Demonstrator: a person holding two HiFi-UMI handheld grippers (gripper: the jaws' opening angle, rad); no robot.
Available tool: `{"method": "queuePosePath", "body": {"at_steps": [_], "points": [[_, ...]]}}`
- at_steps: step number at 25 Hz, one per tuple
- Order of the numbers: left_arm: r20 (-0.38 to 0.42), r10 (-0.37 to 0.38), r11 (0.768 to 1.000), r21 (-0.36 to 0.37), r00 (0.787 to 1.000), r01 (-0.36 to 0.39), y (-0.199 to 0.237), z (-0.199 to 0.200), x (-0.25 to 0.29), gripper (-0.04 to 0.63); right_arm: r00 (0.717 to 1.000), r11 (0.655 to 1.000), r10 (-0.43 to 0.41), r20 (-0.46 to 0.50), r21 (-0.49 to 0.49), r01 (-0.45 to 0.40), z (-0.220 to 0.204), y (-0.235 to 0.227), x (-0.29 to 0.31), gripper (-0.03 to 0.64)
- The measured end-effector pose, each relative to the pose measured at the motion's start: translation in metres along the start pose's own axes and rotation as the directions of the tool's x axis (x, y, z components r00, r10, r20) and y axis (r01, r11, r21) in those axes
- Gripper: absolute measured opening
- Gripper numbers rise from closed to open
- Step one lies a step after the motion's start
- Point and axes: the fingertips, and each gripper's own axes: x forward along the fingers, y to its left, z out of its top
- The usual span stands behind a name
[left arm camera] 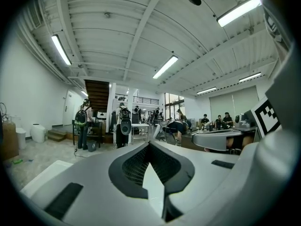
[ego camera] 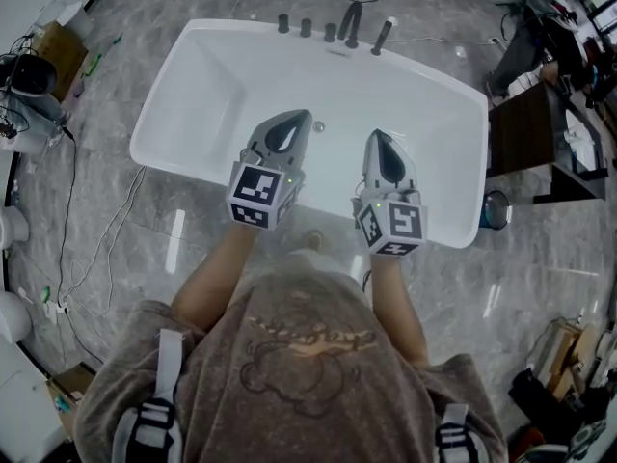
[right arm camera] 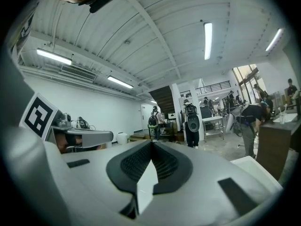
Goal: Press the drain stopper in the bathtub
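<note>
In the head view a white bathtub (ego camera: pixel 193 95) lies below me, and its small round drain stopper (ego camera: pixel 318 125) sits on the tub floor near the middle. My left gripper (ego camera: pixel 292 120) hovers above the tub, its tip just left of the stopper, jaws shut and holding nothing. My right gripper (ego camera: pixel 377 139) is held beside it, right of the stopper, also shut and empty. Both gripper views look level across the room, so neither shows the stopper. The left gripper (left arm camera: pixel 149 143) and the right gripper (right arm camera: pixel 151 142) each have their tips meeting.
Dark faucet fittings (ego camera: pixel 333 27) line the tub's far rim. A dark desk (ego camera: pixel 525 133) and a blue round object (ego camera: pixel 495 208) stand to the right. Cables (ego camera: pixel 67 220) run over the marble floor on the left. Several people (left arm camera: pixel 83 121) stand far off in the room.
</note>
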Motion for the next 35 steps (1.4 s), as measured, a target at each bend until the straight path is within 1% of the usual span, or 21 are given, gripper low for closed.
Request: {"method": "queuePosePath", "body": {"at_steps": [5, 9, 12, 20, 25, 35], "points": [[0.002, 0.027, 1.000, -0.006, 1.000, -0.027, 0.005, 0.002, 0.036, 0.000, 0.999, 0.999, 0.035, -0.022, 0.003, -0.035, -0.004, -0.025, 0.026, -0.002], [-0.003, 0.044, 0.999, -0.015, 0.999, -0.044, 0.006, 0.000, 0.048, 0.000, 0.998, 0.998, 0.055, -0.033, 0.015, -0.055, -0.010, -0.035, 0.037, -0.002], [0.000, 0.040, 0.999, -0.008, 0.999, -0.040, 0.007, 0.002, 0.056, 0.000, 0.997, 0.998, 0.064, -0.035, 0.021, -0.063, -0.010, -0.040, 0.045, -0.002], [0.008, -0.007, 1.000, 0.026, 1.000, 0.007, 0.003, 0.006, 0.077, 0.000, 0.998, 0.998, 0.056, -0.030, 0.032, -0.055, -0.012, -0.052, 0.060, -0.002], [0.000, -0.052, 0.998, 0.034, 0.999, 0.052, 0.015, 0.004, 0.098, 0.000, 0.999, 0.999, 0.031, -0.032, 0.034, -0.030, -0.015, -0.058, 0.081, -0.002], [0.004, -0.150, 0.987, 0.057, 0.989, 0.150, 0.048, 0.001, 0.136, 0.001, 0.998, 0.997, -0.060, -0.018, 0.051, 0.061, -0.021, -0.059, 0.122, -0.002]]}}
